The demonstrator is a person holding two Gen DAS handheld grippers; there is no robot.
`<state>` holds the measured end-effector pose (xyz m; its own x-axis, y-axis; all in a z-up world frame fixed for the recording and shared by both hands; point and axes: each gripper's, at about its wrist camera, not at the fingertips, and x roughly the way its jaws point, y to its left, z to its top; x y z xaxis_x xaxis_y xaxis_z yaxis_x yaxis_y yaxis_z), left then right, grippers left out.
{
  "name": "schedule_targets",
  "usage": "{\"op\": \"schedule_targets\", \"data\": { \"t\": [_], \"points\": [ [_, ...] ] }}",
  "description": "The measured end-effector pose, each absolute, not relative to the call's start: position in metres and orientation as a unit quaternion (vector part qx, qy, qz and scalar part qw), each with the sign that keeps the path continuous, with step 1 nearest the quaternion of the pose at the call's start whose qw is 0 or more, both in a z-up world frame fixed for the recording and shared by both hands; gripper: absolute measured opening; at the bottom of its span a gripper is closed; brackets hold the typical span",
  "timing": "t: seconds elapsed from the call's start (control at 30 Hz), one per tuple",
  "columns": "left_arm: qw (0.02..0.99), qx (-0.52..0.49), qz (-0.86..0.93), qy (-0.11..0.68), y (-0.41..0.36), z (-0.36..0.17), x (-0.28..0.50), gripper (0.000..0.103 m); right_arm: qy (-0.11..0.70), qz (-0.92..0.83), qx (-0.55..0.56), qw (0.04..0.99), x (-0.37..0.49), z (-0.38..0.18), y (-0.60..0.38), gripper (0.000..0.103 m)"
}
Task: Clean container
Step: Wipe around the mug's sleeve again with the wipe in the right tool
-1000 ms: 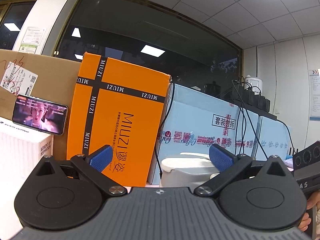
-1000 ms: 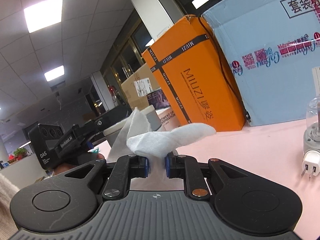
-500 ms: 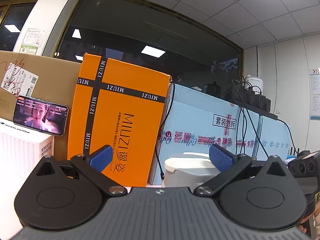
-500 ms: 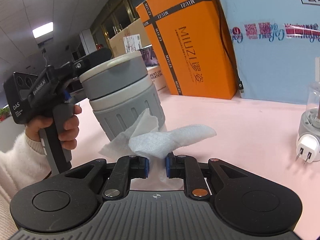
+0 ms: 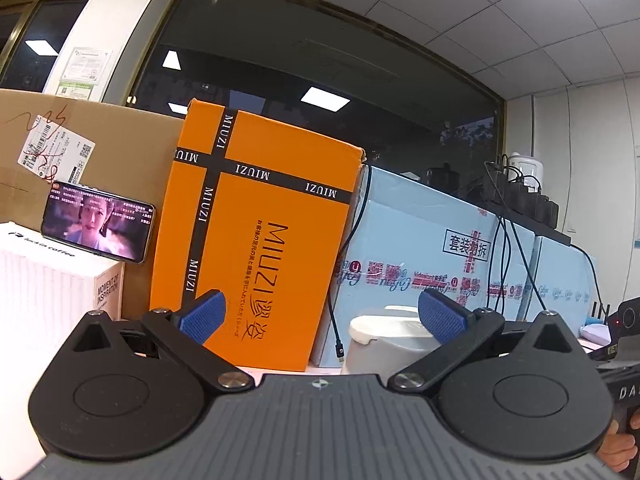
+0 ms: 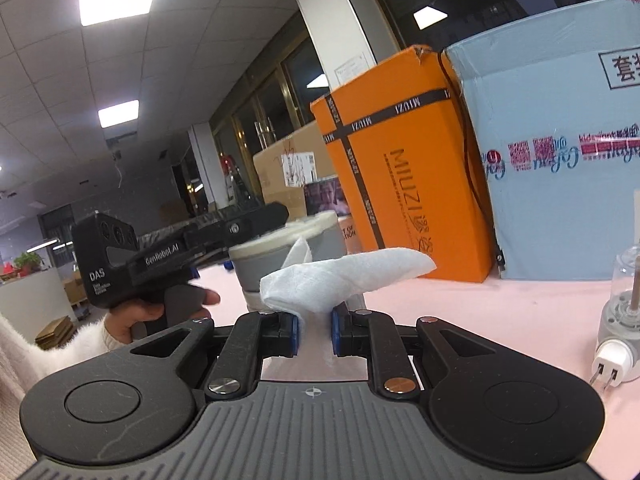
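Observation:
A grey container with a cream lid stands on the pink table, low and right of centre in the left wrist view. My left gripper is open wide, its right blue pad overlapping the lid. In the right wrist view the container sits behind a white tissue. My right gripper is shut on that tissue, which sticks up and to the right. The container's base is hidden by the tissue. A person's hand holds the left tool's black housing beside the container.
An orange MIUZI box and a light blue carton line the back of the table. A white box with a phone stands at the left. A white plug and a clear-topped device lie at the right.
The right gripper has pulled back and tilted up, so the container looks smaller and farther than half a second ago. The tissue stays clamped. The left gripper has barely moved.

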<state>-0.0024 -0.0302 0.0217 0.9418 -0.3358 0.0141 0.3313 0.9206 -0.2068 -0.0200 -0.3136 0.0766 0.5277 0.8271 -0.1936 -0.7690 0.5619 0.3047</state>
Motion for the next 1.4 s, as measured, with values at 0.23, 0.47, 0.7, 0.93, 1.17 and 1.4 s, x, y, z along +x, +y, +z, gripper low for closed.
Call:
{"op": "schedule_targets", "data": {
  "t": [0.23,0.47,0.7,0.93,1.17,1.4],
  "points": [
    [0.979,-0.107,-0.172,0.011,-0.031,0.021,-0.002,0.103,0.21,0.453,0.056,0.865,-0.015,0.069,-0.305,0.014],
    [0.979,-0.104,-0.176,0.009,-0.033,0.021,-0.003,0.103,0.271,0.449,0.027,0.851,-0.006,0.054,-0.293,0.014],
    [0.979,-0.102,-0.177,0.008,-0.033,0.021,-0.003,0.103,0.267,0.443,-0.003,0.856,-0.011,0.053,-0.289,0.014],
    [0.979,-0.105,-0.174,0.008,-0.032,0.021,-0.002,0.103,0.212,0.437,0.0,0.874,-0.021,0.066,-0.297,0.036],
    [0.979,-0.107,-0.175,0.009,-0.031,0.021,-0.002,0.103,0.174,0.449,0.0,0.877,-0.027,0.071,-0.301,0.029],
    [0.978,-0.113,-0.174,0.012,-0.03,0.02,-0.002,0.103,0.101,0.456,0.006,0.884,-0.037,0.088,-0.302,0.017]
  ]
}}
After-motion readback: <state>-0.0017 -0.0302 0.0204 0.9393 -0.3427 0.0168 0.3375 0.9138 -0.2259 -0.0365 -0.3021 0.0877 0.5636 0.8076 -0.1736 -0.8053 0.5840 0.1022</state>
